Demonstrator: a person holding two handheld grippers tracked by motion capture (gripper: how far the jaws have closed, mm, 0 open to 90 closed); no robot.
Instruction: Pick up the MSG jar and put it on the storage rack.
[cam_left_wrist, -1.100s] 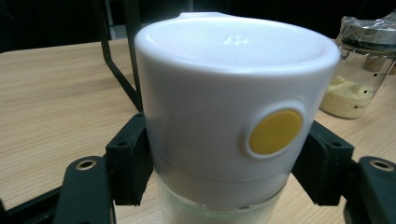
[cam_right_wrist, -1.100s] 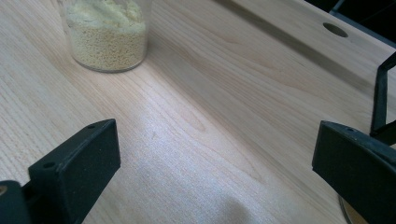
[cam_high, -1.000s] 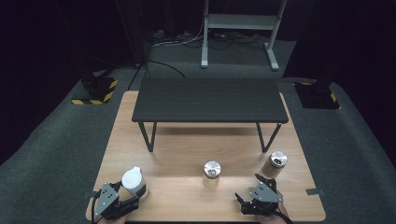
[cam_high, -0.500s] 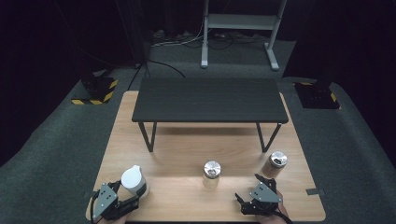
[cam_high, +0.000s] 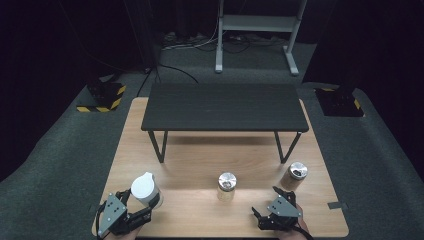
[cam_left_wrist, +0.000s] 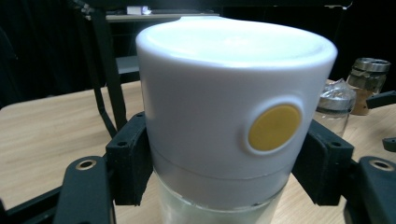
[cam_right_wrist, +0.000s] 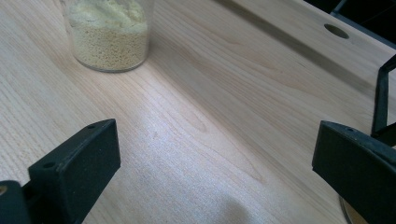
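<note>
A clear jar with a white lid (cam_high: 145, 189) and a yellow dot on the lid's side (cam_left_wrist: 273, 127) sits between the jaws of my left gripper (cam_high: 147, 203), which is shut on it just under the lid at the table's front left. In the left gripper view the black pads (cam_left_wrist: 133, 158) press both sides of the jar (cam_left_wrist: 233, 116). My right gripper (cam_high: 259, 219) rests at the front right, open, with bare wood between its jaws (cam_right_wrist: 215, 154).
A silver-lidded jar of yellow grains (cam_high: 227, 186) (cam_right_wrist: 109, 37) stands mid-table, left of the right gripper. A second silver-lidded jar with brown contents (cam_high: 296, 175) (cam_left_wrist: 369, 79) stands at the right. A low black bench (cam_high: 225, 107) spans the far half of the wooden table (cam_high: 200, 160).
My left gripper has risen a little with the white-lidded jar in it. The right gripper and the other two jars have kept still.
</note>
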